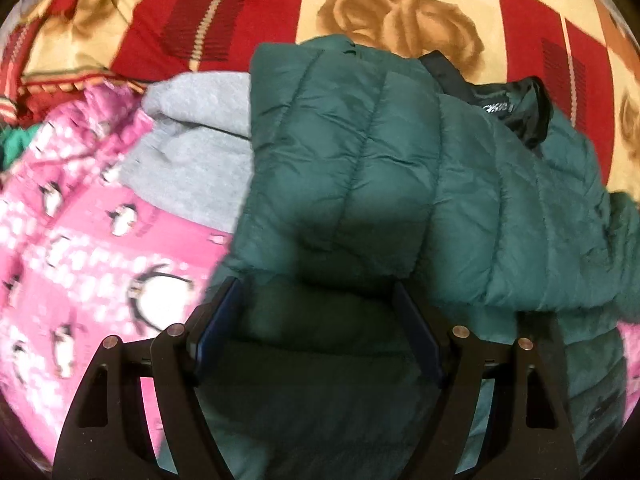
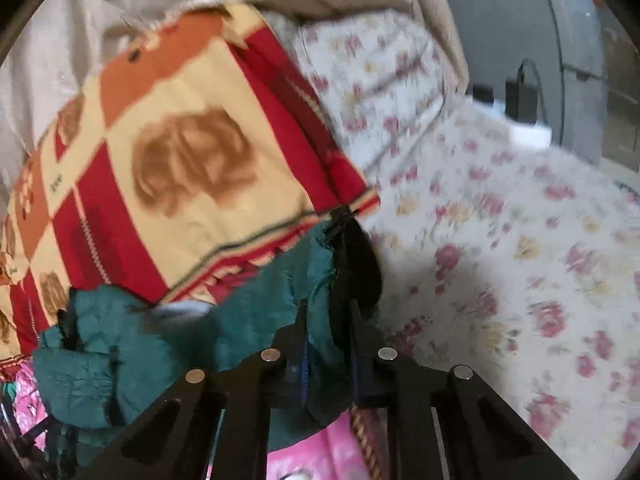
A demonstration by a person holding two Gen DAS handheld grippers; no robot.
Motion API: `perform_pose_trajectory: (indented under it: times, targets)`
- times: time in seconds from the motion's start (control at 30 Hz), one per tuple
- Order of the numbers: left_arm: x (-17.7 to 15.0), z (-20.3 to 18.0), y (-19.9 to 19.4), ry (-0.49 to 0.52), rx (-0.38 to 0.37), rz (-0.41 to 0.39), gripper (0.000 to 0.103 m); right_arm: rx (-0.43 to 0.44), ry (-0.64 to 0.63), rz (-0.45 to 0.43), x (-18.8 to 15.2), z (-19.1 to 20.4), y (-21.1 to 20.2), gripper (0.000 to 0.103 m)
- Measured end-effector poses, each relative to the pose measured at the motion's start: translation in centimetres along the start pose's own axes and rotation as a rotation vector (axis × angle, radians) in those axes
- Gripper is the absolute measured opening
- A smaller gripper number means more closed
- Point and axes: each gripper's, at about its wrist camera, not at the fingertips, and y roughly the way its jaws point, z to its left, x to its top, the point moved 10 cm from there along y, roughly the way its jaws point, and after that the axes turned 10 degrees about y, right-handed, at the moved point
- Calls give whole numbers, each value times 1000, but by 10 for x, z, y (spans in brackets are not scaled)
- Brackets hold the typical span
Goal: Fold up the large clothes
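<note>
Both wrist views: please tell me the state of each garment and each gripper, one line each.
green puffer jacket: partly folded, black lining showing at the collar.
left gripper: open over the jacket.
right gripper: shut on the jacket's edge.
grey garment: crumpled, partly under the jacket.
pink penguin fabric: spread underneath.

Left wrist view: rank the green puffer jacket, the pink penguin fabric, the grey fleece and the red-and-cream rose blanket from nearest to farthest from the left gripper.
1. Green puffer jacket: directly between and ahead of the open left gripper.
2. Pink penguin fabric: beside it, to the left.
3. Grey fleece: farther ahead on the left, past the pink fabric.
4. Rose blanket: farthest, behind everything at the top.
</note>
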Motion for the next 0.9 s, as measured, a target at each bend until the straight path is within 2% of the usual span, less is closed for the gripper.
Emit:
perform_pose_trajectory:
  times: [0.1, 0.17, 0.3, 0.43, 0.53, 0.63, 0.77, 0.9]
  targets:
    - [-3, 9, -8, 71, 94, -5, 78, -18, -13, -63, 12, 16, -47, 13]
    - [-7, 21, -16, 73, 122, -20, 78, -20, -21, -99, 19, 29, -77, 13]
    - [-25, 52, -25, 3, 106, -11, 78, -15, -46, -170, 31, 72, -135, 13]
    - [-44, 85, -30, -82, 100, 18, 78, 50, -71, -177, 20, 134, -157, 13]
    - [-47, 105, -35, -118, 107, 7, 78, 130, -101, -141, -6, 196, -148, 13]
    - [-50, 123, -38, -109, 165, 2, 78, 193, -135, -79, -40, 253, -121, 13]
    - [-56, 140, -35, -45, 229, 35, 78, 289, -194, 19, -102, 340, -75, 13]
    - [-57, 164, -35, 51, 342, 45, 78, 385, -248, 120, -165, 424, -38, 13]
